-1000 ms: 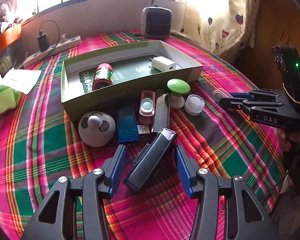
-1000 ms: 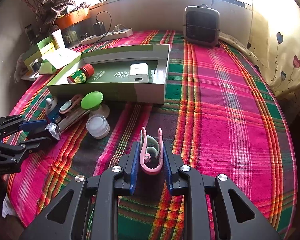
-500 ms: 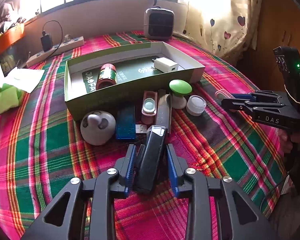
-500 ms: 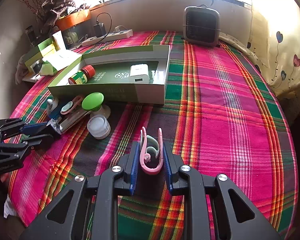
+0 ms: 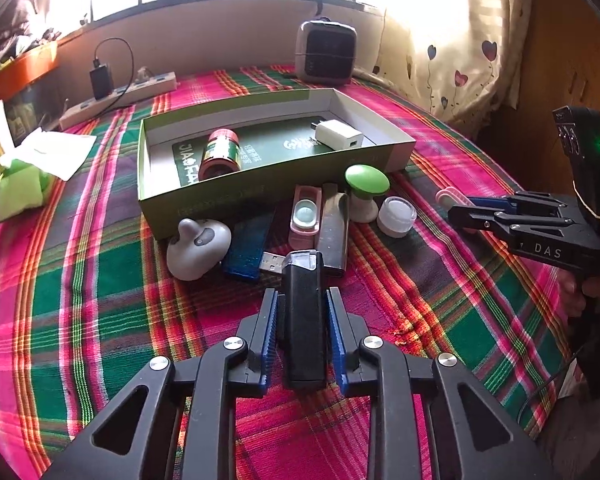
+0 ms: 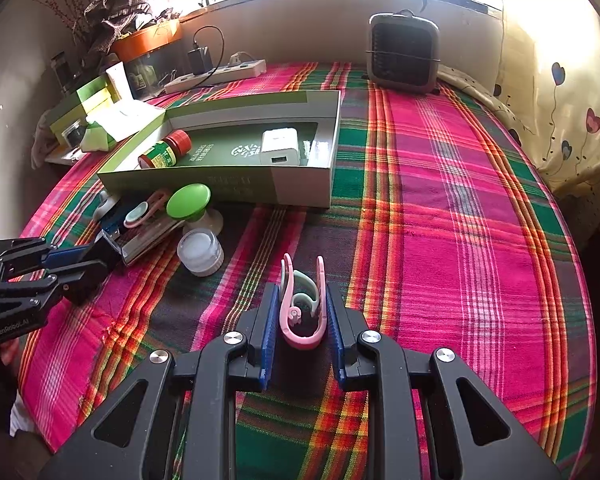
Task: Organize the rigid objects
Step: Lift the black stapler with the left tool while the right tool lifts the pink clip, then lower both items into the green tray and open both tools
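My left gripper (image 5: 302, 300) is shut on a black rectangular device (image 5: 303, 312) with a clear tip, held just above the plaid cloth. My right gripper (image 6: 302, 294) is shut on a pink clip (image 6: 300, 304); it also shows at the right of the left wrist view (image 5: 456, 206). A green open box (image 5: 204, 210) holds a red-capped bottle (image 5: 220, 154) and a white charger (image 5: 338, 135). In front of it lie a grey round gadget (image 5: 198, 242), a blue USB stick (image 5: 248, 246), a pink case (image 5: 306, 216), a dark bar (image 5: 334, 232), a green-topped knob (image 5: 366, 188) and a white jar (image 5: 396, 216).
A small grey heater (image 5: 326, 52) stands at the back edge. A power strip (image 5: 120, 96) with a black plug lies back left. Papers and green packets (image 5: 20, 184) sit at the left edge. A curtain (image 5: 460, 52) hangs at the right.
My left gripper closed on the black device, which turned from slanted to straight between the fingers. The right gripper stayed still, holding the pink clip.
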Motion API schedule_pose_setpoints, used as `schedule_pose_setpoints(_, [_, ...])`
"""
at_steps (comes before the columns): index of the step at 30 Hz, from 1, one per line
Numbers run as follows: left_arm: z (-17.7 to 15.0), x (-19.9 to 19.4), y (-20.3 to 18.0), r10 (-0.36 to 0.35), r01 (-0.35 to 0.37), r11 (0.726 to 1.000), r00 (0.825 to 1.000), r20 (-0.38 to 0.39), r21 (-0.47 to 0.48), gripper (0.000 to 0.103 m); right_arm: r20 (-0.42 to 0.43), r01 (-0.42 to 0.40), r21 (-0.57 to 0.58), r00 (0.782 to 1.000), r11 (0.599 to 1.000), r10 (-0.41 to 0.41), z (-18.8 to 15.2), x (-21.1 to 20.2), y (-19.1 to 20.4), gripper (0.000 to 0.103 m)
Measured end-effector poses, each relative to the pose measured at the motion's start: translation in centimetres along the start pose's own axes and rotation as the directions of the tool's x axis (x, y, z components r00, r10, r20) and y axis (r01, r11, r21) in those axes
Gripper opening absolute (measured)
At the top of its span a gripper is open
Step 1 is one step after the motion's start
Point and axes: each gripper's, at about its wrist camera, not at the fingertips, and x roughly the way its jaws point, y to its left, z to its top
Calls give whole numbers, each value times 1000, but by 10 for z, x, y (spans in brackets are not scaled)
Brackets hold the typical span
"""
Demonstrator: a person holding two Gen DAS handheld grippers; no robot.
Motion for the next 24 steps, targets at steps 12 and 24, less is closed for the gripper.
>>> schedule_pose_setpoints(12, [4, -9, -1, -19, 20, 1000, 1000, 20, -6, 22, 23, -3, 4, 1000, 1000, 3, 1, -11, 2, 24])
schedule_pose_setpoints(24, [26, -30, 6, -15, 17, 1000, 997, 76, -22, 22, 86, -17, -12, 996, 1000, 18, 21, -29, 7, 24])
